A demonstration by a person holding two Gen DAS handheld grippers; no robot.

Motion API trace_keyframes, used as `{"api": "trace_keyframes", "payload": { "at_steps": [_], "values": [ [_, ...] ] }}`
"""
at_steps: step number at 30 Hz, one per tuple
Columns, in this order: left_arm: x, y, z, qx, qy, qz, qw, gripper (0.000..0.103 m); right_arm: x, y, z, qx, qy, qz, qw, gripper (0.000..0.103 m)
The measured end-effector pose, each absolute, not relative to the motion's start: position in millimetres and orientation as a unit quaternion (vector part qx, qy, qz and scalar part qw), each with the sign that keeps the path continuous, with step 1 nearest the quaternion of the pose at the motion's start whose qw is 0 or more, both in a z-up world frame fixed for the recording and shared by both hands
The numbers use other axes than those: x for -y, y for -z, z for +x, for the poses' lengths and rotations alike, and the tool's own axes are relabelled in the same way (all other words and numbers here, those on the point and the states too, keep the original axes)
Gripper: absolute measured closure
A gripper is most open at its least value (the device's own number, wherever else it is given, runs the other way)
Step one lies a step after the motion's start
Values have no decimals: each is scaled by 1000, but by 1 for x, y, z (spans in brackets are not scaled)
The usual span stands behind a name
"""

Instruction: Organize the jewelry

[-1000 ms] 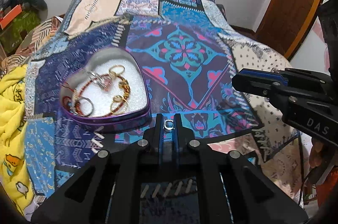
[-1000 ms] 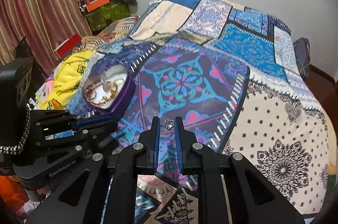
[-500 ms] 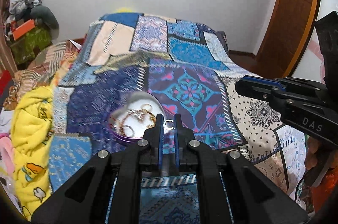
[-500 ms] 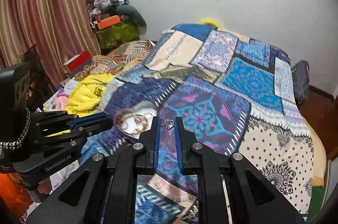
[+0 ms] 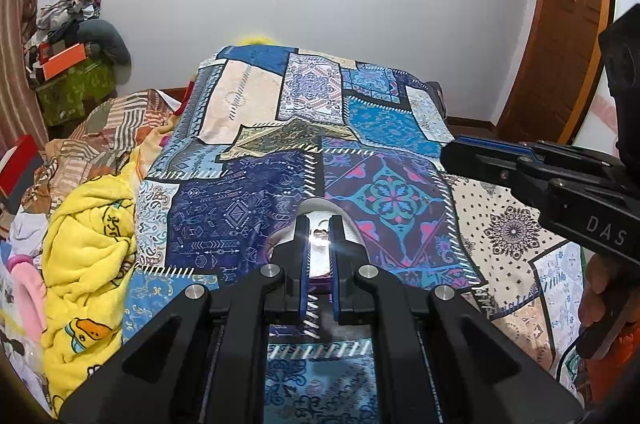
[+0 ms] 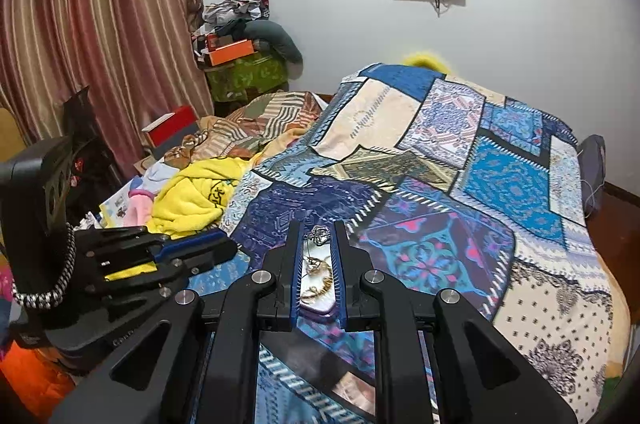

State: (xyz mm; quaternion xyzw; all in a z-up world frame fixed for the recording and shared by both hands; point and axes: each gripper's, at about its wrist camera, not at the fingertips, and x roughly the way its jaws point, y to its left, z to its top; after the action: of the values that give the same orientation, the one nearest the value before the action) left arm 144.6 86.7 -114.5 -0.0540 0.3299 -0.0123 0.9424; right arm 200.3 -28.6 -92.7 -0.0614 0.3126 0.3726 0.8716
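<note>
Both your tongs, left tongs [image 5: 319, 230] and right tongs [image 6: 317, 232], pinch a small silver piece each; heart-shaped tin [image 6: 318, 304] lies directly below-ahead on the bed's [image 6: 520, 264] near edge.

The left gripper [image 5: 319, 224] tilts downward, its black, blue-padded fingers [image 5: 301, 236] pinched nearly together on a small silver piece at the tips. The right gripper [image 6: 317, 230] tilts down likewise, its fingers [image 6: 294, 244] clamped on a small silver trinket. Both grippers sit side by side.
</note>
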Motion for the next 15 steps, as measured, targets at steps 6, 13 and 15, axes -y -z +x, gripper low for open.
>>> {"api": "trace_keyframes", "payload": {
  "at_steps": [6, 13, 15],
  "values": [
    [-98, 130, 156, -343, 14, -63, 937, 96, 13, 111, 208, -335, -378, -65, 861, 91],
    [-103, 153, 170, -365, 27, -74, 927, 96, -1, 141, 221, -375, -375, -73, 845, 91],
    [-103, 158, 173, -371, 32, -75, 925, 96, -3, 147, 224, -384, -373, -73, 841, 91]
  ]
}}
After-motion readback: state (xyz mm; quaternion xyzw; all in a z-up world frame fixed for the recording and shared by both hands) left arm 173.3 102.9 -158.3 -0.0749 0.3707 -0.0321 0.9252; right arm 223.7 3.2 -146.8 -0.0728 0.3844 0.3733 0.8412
